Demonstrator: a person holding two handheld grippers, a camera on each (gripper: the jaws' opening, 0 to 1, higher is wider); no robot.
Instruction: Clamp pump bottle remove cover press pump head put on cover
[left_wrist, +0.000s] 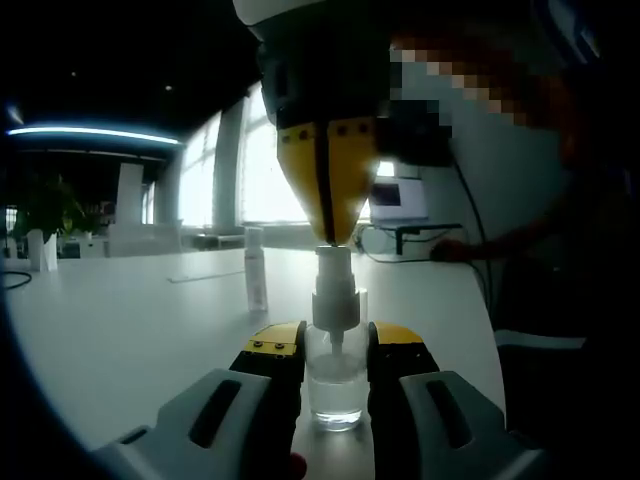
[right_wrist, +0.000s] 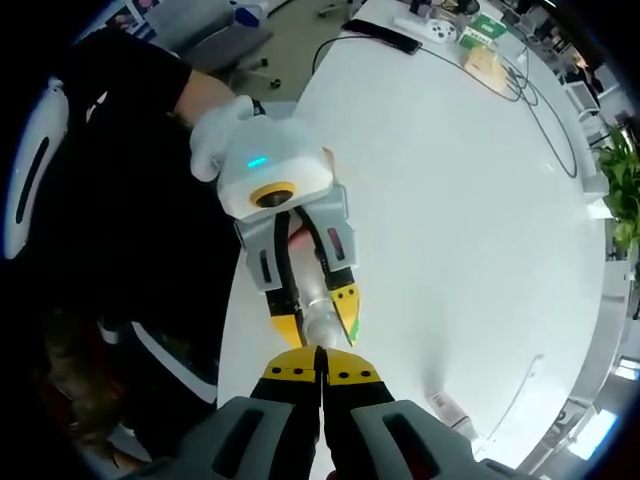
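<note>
I see a big white counter (right_wrist: 470, 200) that runs far off to some bright windows. A person in dark clothes (right_wrist: 120, 230) stands at the near edge of the counter.

My left gripper (left_wrist: 335, 350) is low on the counter, and its two jaws are closed in tight on a clear pump bottle (left_wrist: 336, 385). One jaw touches each side of the bottle. The bottle stands upright on the counter, at the near edge, close to the person. In the right gripper view I look down on the left gripper (right_wrist: 318, 318) from above, with the bottle squeezed between its yellow tips and a gloved hand (right_wrist: 220, 135) holding it from behind.

My right gripper (left_wrist: 328, 235) comes down from above in the left gripper view. Its jaws look pressed together with almost no gap, and its tip touches the top of the white pump head (left_wrist: 334, 285). I cannot tell if it pinches the pump head or just rests on it. In the right gripper view, the same jaws (right_wrist: 321, 375) meet just above the bottle.

Farther back on the counter, a little to the left, a small clear cover (left_wrist: 256, 268) stands upright by itself, well apart from the bottle. Far away, some black cables (right_wrist: 500, 75) lie across the counter.
</note>
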